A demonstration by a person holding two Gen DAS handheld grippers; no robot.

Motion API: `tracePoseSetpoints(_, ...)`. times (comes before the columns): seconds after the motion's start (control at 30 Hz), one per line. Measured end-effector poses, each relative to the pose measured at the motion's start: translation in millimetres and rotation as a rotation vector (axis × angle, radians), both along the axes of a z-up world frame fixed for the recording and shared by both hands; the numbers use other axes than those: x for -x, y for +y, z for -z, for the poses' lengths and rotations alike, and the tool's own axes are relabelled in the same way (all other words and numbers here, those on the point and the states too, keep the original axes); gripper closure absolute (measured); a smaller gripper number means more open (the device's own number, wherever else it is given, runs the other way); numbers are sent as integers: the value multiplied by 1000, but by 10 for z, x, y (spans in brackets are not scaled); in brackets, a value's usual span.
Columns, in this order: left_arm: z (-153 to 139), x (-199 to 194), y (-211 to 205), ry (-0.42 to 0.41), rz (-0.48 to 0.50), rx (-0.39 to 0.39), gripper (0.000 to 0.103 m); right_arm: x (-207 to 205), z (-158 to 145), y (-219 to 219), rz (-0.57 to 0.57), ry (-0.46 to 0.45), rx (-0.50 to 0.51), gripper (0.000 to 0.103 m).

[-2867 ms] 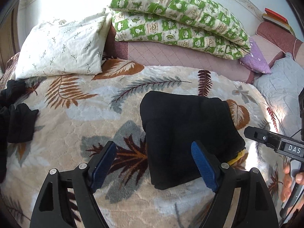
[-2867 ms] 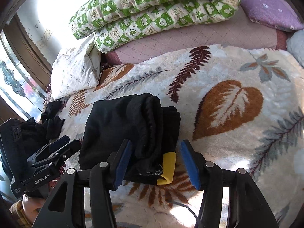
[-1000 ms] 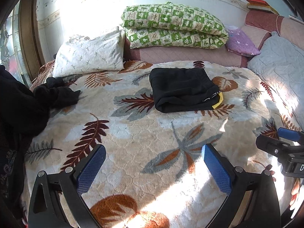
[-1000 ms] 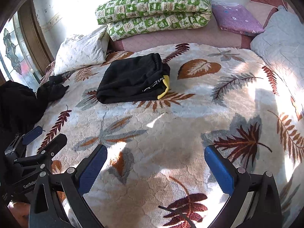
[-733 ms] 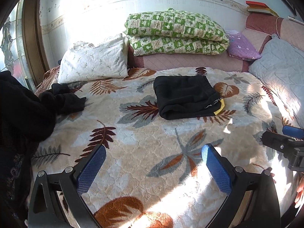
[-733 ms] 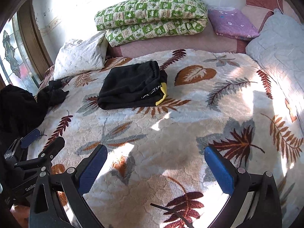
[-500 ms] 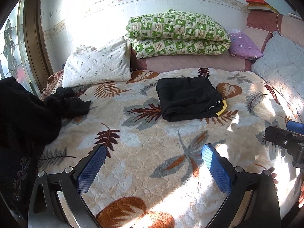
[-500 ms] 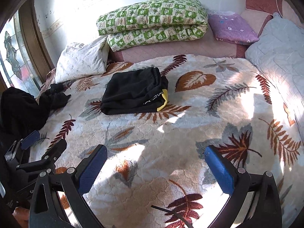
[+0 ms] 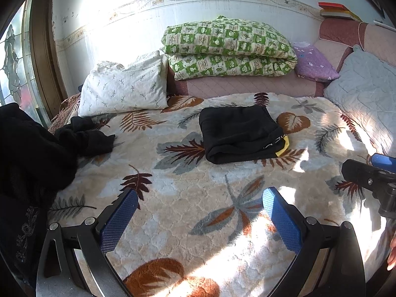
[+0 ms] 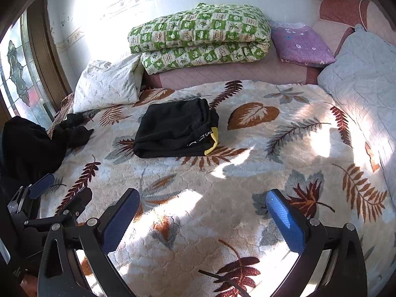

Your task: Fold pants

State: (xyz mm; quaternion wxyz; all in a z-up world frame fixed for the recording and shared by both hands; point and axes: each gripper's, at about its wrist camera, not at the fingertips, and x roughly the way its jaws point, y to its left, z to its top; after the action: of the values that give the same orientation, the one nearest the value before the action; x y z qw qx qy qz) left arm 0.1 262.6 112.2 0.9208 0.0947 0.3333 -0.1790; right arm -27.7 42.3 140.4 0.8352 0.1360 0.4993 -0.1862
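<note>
The black pants [image 9: 238, 133] lie folded in a neat rectangle on the leaf-patterned blanket [image 9: 188, 198], with a yellow strip at their right end. They also show in the right wrist view [image 10: 175, 131]. My left gripper [image 9: 200, 212] is open and empty, well back from the pants near the blanket's front. My right gripper [image 10: 203, 215] is open and empty, also far back. Each gripper shows at the edge of the other's view: the right one [image 9: 371, 173] and the left one [image 10: 49, 198].
A heap of black clothes [image 9: 37, 153] lies at the left edge. A white pillow [image 9: 123, 89], a green checked quilt [image 9: 227, 49], a purple cushion [image 9: 314, 61] and a grey quilted pad [image 9: 366, 86] line the back and right. A window [image 10: 17, 79] is on the left.
Both grippers have pulled back and up from the folded pants, which stay put on the blanket. Both jaws have opened wider and hold nothing.
</note>
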Motion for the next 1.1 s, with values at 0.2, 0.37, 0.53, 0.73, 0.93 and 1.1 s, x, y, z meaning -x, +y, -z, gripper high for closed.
tracePoseSetpoints(0.2,-40,-44,-33,-1,-7,-2,1,-57,-88,12,-13,-22,15,0)
tracePoseSetpoints(0.37,-42,-99,-78,-5,-6,-5,1,-86,-106,-9,-14,-29,20,0)
tracePoseSetpoints(0.53,17,-145,-129,11,-3,-4,1,-124,-77,-49,-9,-19,15,0)
tracePoseSetpoints(0.73,69,-239,-170,40,-3,9,1,-167,-19,-92,-9,-10,15,0)
tracePoseSetpoints(0.93,96,-312,-191,49,-3,25,1,-218,35,-104,-14,-4,13,0)
tracePoseSetpoints(1.1,134,-355,-187,51,-12,44,1,-260,81,-110,-17,1,11,0)
